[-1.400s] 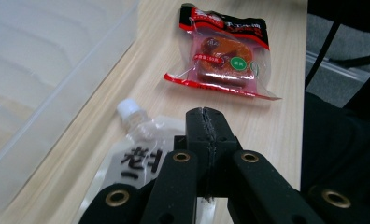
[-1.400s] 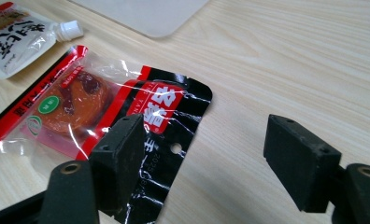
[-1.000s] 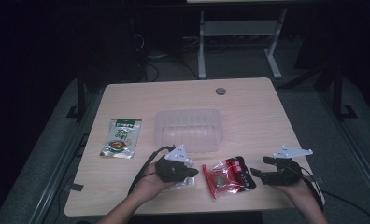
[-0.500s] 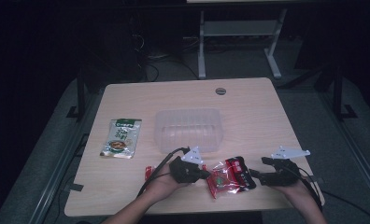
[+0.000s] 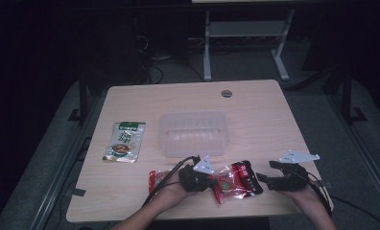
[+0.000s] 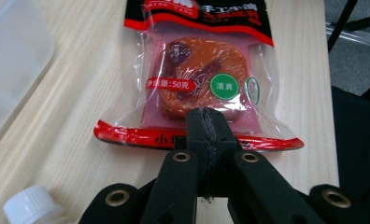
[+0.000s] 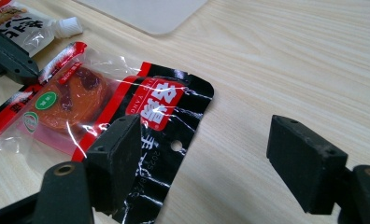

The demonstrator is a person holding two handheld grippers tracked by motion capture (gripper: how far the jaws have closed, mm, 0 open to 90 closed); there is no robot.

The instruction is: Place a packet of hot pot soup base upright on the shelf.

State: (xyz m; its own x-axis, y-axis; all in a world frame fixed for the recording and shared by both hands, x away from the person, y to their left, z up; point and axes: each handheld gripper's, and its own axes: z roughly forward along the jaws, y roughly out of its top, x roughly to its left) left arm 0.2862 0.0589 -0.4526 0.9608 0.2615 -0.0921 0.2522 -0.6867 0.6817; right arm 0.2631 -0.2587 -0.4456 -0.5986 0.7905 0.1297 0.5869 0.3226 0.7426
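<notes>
The left tool [image 5: 208, 181] is pinched shut at the near seam of the red-and-black clear plastic snack packet [image 5: 236, 179], though I can't tell whether film is caught. The right tool [image 5: 269, 178] gapes wide beside its black end, holding nothing. The packet, lying flat on the pale wooden worktop [image 5: 255, 115] just nearer than the clear plastic tub [image 5: 194, 133], looks light, floppy and slick; its flat sealed edges seem the best hold.
</notes>
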